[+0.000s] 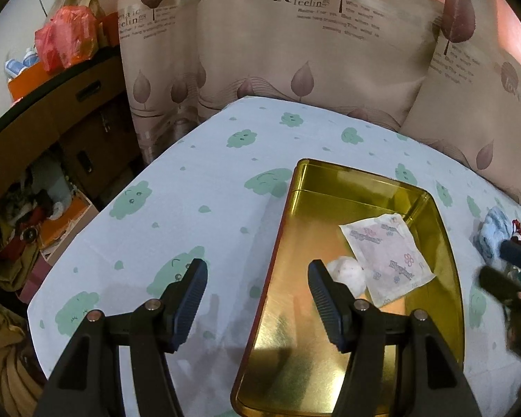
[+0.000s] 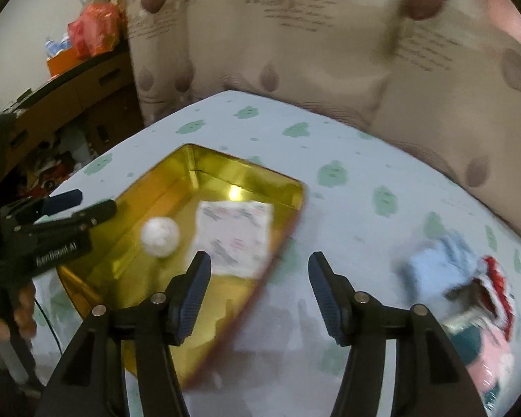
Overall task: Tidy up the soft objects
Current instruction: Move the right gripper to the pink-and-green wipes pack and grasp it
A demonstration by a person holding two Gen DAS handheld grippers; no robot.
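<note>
A gold metal tray (image 1: 444,243) (image 2: 177,177) lies on the table with a white cotton ball (image 1: 347,272) (image 2: 160,236) and a white printed packet (image 1: 385,255) (image 2: 236,232) inside it. My left gripper (image 1: 257,274) (image 2: 76,201) is open above the tray's left rim, nothing between its fingers. My right gripper (image 2: 258,267) (image 1: 500,264) is open and empty over the tray's right edge. A light blue cloth (image 1: 493,232) (image 2: 434,264) and a red, white and pink soft heap (image 2: 486,312) lie to the right of the tray.
The table wears a white cloth with green blobs (image 1: 191,208) (image 2: 364,208). A beige leaf-print curtain (image 1: 295,52) hangs close behind it. Cardboard boxes and clutter (image 1: 52,173) fill the floor at left, with a red bag (image 1: 66,38) on top.
</note>
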